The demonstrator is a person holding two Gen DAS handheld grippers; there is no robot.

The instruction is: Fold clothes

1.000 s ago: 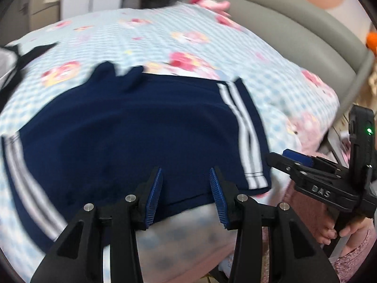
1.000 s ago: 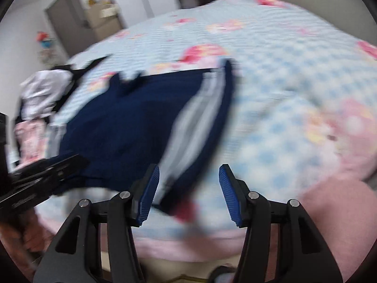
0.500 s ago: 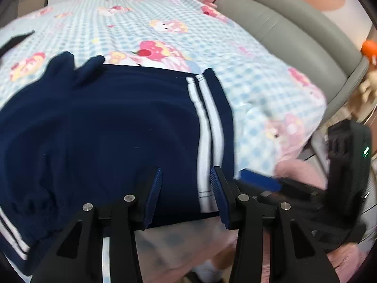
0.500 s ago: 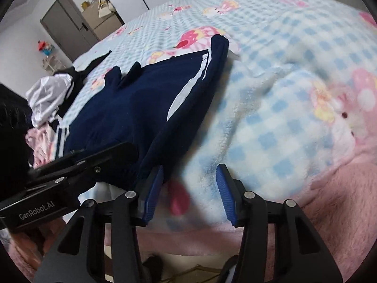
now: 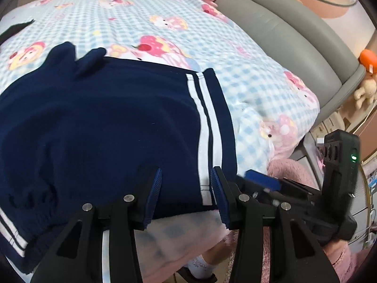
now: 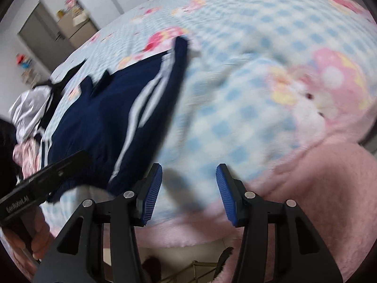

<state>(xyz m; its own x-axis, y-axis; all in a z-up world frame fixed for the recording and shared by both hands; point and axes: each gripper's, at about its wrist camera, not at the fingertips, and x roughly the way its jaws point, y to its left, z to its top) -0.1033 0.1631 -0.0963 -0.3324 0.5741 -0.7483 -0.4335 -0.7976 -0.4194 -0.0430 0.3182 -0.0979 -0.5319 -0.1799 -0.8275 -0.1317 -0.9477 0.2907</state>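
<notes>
Navy shorts [image 5: 106, 129] with two white side stripes lie flat on the bed's blue checked blanket [image 5: 165, 11]. My left gripper [image 5: 186, 197] is open and empty over the shorts' near hem, by the striped right edge. My right gripper [image 6: 188, 194] is open and empty, over the blanket just right of the shorts [image 6: 113, 118]; it also shows in the left wrist view [image 5: 261, 180]. The left gripper's body [image 6: 42, 179] shows at the left of the right wrist view.
A pile of white, black and pink clothes [image 6: 30, 113] lies at the bed's far left. A grey padded headboard [image 5: 282, 37] runs along the right. The pink blanket border [image 6: 318, 188] hangs over the near edge. A door [image 6: 37, 37] stands beyond the bed.
Both grippers have shifted right along the shorts' near hem. The left one now sits by the striped right edge; the right one has passed off the shorts onto the blanket. Both stayed open.
</notes>
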